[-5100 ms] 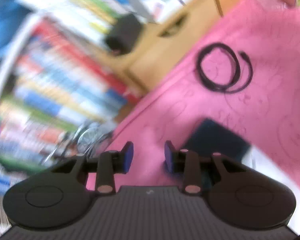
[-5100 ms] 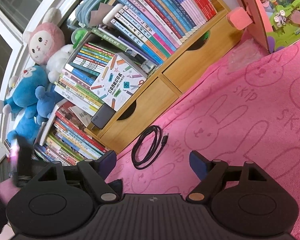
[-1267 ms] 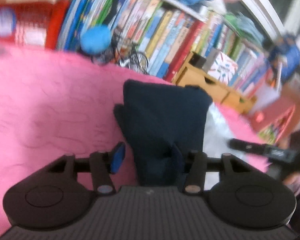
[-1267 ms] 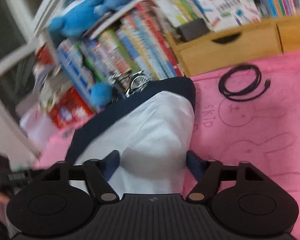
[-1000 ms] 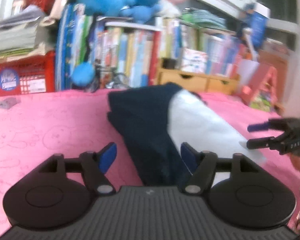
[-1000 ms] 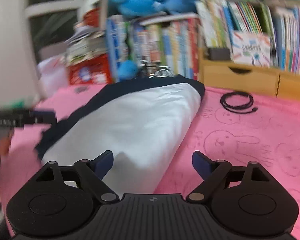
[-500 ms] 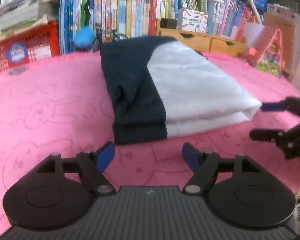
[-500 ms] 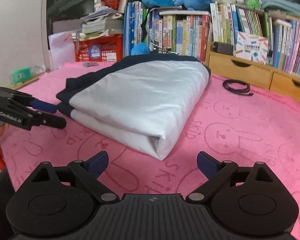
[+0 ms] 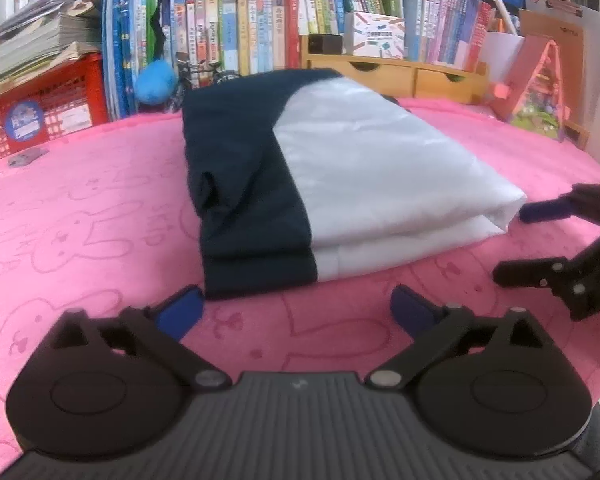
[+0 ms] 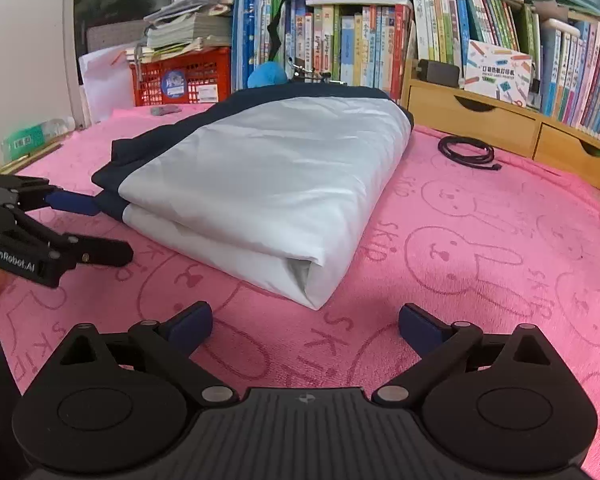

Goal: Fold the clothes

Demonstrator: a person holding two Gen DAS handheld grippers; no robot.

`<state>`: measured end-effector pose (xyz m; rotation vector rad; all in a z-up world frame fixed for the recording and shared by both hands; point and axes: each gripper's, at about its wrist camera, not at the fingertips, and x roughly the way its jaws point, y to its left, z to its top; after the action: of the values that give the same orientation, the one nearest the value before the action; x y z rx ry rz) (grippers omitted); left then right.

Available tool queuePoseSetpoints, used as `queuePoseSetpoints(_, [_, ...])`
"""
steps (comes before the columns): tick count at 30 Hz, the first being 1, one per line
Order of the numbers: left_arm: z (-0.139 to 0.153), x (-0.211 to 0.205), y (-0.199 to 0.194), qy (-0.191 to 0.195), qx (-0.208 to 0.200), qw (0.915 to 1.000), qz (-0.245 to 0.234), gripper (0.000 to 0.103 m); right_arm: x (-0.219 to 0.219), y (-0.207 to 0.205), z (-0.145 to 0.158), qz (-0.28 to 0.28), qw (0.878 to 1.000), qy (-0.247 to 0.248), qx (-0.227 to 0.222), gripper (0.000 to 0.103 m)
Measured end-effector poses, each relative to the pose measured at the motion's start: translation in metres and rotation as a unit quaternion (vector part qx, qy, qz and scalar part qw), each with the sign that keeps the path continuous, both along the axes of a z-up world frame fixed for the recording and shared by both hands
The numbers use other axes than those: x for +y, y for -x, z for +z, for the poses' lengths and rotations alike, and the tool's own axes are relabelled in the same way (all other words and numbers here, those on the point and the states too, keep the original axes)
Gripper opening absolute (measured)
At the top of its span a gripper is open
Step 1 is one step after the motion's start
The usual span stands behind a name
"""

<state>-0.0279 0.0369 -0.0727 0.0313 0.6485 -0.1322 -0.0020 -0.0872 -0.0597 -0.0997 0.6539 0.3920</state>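
Observation:
A folded garment [image 9: 340, 168], navy on one side and white on the other, lies flat on the pink rabbit-print cloth [image 9: 80, 220]. My left gripper [image 9: 296, 312] sits low just in front of its navy near edge. Its jaws are opening and nothing is between them. My right gripper [image 10: 306, 326] faces the white folded corner of the garment [image 10: 260, 184]; its jaws are opening too, with only pink cloth between them. Each gripper also shows in the other's view: the right gripper [image 9: 511, 244] beside the white corner, the left gripper [image 10: 112, 230] beside the navy edge.
A coiled black cable [image 10: 466, 152] lies on the cloth behind and to the right of the garment. A wooden drawer unit [image 10: 480, 120] and rows of books line the back. A red crate [image 9: 32, 112] stands at the left and a pink toy house [image 9: 540, 88] at the right.
Both grippers have let go of the garment, drawn back toward the near edge and sunk lower. Their jaws stand wider than before. The garment now lies folded and still.

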Motion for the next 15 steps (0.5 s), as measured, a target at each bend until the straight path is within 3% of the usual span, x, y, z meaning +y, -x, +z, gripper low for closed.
queuePoseSetpoints(8, [-0.002,0.003,0.000,0.013,-0.004,0.9999,0.001,0.103,-0.001,-0.001,0.001,-0.001,1.000,-0.002,0.003,0.103])
queuePoseSetpoints(12, [0.010,0.012,0.001,0.074,-0.006,0.9972,0.012,0.103,-0.001,0.000,0.002,-0.009,1.000,0.001,-0.003,0.103])
queuePoseSetpoints(15, [0.019,0.011,0.001,0.077,-0.008,0.9968,0.016,0.103,0.001,0.004,0.007,-0.022,1.000,0.002,-0.021,0.103])
